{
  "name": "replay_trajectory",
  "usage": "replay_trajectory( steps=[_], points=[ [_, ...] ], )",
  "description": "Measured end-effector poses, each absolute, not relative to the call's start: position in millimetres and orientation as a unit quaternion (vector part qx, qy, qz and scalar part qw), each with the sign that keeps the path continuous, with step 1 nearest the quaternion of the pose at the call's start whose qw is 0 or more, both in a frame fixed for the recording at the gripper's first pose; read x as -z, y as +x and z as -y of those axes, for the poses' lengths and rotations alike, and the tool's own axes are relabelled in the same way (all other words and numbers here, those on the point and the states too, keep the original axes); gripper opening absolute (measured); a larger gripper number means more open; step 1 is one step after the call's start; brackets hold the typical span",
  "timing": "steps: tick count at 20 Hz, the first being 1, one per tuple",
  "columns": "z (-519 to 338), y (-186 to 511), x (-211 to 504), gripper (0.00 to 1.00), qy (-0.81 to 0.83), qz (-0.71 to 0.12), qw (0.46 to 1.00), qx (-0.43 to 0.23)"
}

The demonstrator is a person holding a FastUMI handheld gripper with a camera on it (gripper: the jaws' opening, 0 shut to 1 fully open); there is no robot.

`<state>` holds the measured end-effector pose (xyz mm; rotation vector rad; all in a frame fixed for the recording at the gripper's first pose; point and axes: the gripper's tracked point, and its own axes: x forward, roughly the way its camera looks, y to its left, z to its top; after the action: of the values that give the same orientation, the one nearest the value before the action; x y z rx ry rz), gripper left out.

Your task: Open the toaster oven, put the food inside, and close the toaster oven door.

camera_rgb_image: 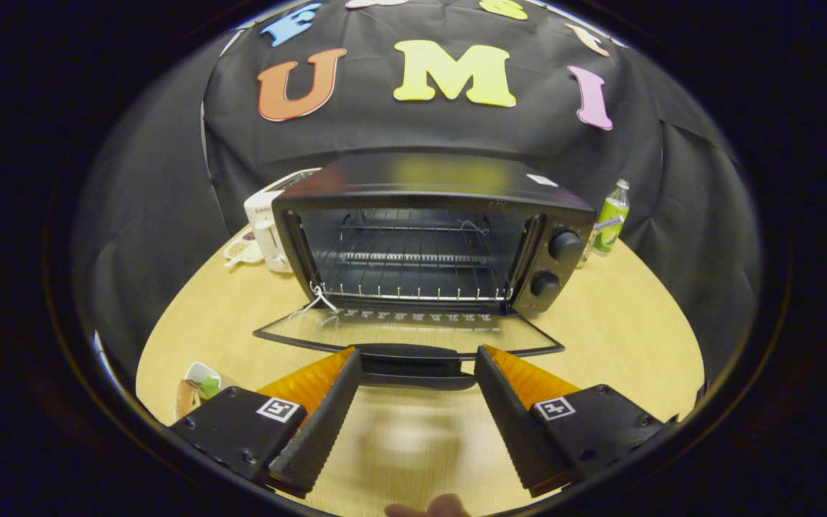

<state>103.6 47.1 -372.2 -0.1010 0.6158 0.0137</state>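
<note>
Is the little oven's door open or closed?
Open. The toaster oven door lies flat, showing empty racks. The open tongs straddle its handle.

Your gripper (417,359) has its fingers spread wide, and their tips cover both ends of the door handle (417,366), so you can't tell if they touch it. The food (194,391) by the left finger is half hidden behind the finger's body, too small to tell what it is. The toaster oven (428,237) blocks most of the white appliance (266,222) behind it. The bottle (611,219) label's too tiny to make out. Something blurry and skin-toned (428,508) is cut off at the bottom.
</note>
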Motion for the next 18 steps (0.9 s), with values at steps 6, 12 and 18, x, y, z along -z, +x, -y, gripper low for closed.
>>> replay_trajectory(
  steps=[6, 12, 18],
  points=[
    [-48.2, 72.1, 360.4, 1.00, -0.032, -0.337, 0.940, -0.042],
    [-63.2, 40.4, 318.1, 1.00, -0.024, -0.371, 0.917, -0.144],
    [-146.4, -27.8, 263.2, 1.00, 0.120, -0.460, 0.826, -0.302]
  ],
)
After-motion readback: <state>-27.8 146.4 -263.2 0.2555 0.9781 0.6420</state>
